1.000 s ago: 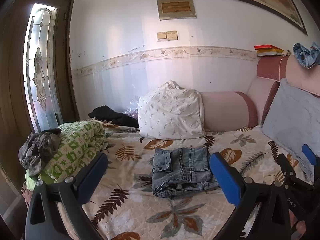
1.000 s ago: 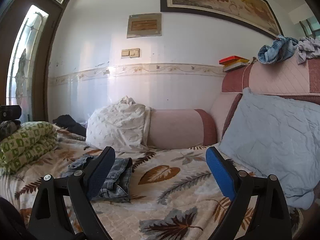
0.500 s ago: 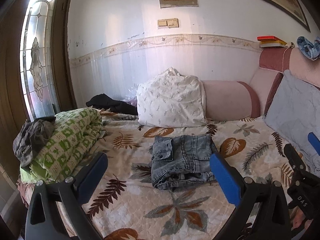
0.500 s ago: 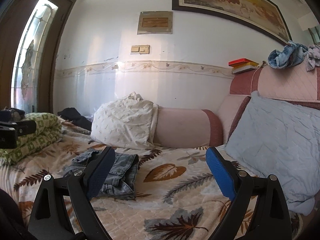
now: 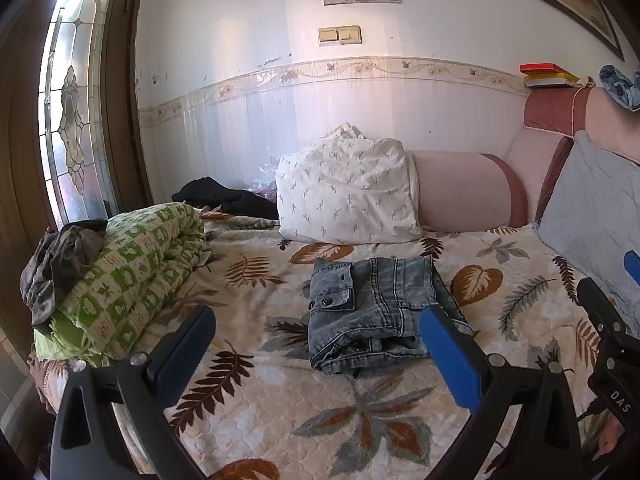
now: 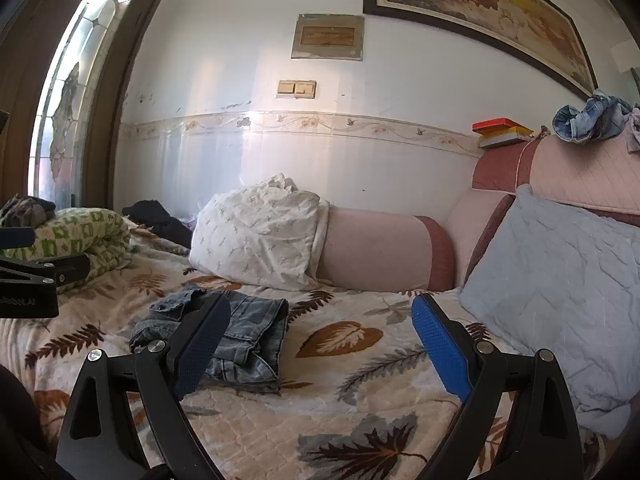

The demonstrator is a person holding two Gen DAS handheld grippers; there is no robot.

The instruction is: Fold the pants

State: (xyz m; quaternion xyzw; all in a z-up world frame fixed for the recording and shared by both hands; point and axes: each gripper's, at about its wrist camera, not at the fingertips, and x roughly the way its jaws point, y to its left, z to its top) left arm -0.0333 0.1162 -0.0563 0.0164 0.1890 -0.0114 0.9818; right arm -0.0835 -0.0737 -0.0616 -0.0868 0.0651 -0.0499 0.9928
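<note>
Both hand-held grippers hang above a bed with jaws spread wide and nothing between them: the left hand-held gripper (image 5: pixel 316 344) faces the jeans (image 5: pixel 376 312) head-on, while the right hand-held gripper (image 6: pixel 320 344) points toward the bed's right half, with the jeans behind its left finger. The jeans lie folded into a compact bundle on the leaf-print bedspread (image 5: pixel 280 400), near the middle of the bed, pocket flap up and clear of both tools. Behind them a white pillow (image 5: pixel 348 192) leans against a pink bolster (image 5: pixel 464 192) along the wall. A rolled green-and-white quilt (image 5: pixel 132 272) sits at the bed's left edge, with a dark grey garment (image 5: pixel 60 260) on top of its end. A pale blue pillow (image 6: pixel 560 292) rests against the padded headboard (image 6: pixel 580 176) on the right, where a second piece of denim (image 6: pixel 592 120) is draped on top beside stacked books (image 6: pixel 504 132).
</note>
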